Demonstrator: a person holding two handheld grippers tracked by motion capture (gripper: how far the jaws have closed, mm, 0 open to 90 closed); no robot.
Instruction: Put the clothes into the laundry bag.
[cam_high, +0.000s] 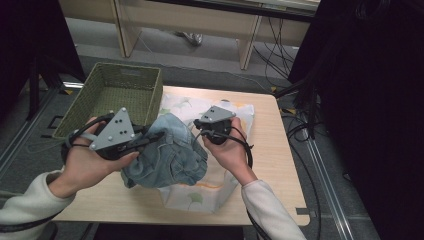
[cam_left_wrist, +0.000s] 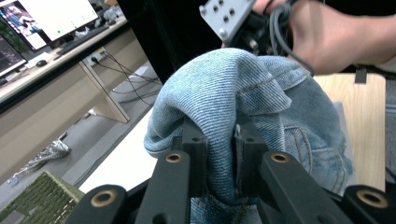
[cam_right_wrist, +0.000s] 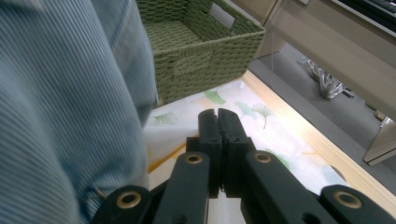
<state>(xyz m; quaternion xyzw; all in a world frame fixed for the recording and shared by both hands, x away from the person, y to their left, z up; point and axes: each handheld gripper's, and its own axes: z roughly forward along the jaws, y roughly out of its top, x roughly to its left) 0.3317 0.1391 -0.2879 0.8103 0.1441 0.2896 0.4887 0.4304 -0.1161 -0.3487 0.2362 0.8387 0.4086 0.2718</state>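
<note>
From my remote seat: green basket (cam_high: 119, 95) at 10 o'clock, my L gripper (cam_left_wrist: 219, 154) clamped on bunched denim jeans (cam_high: 167, 155) mid-table over leaf-print cloth (cam_high: 200, 192), R gripper (cam_right_wrist: 218, 140) closed empty at 1 o'clock.

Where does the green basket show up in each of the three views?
High view: the basket sits upper left, at the table's far left corner, beside the leaf-print cloth.
Left gripper view: a corner of it peeks in at bottom left, below the jeans.
Right gripper view: top centre, beyond the shut tongs.
Shared landmark: the jeans, next to the basket in all three.
</note>
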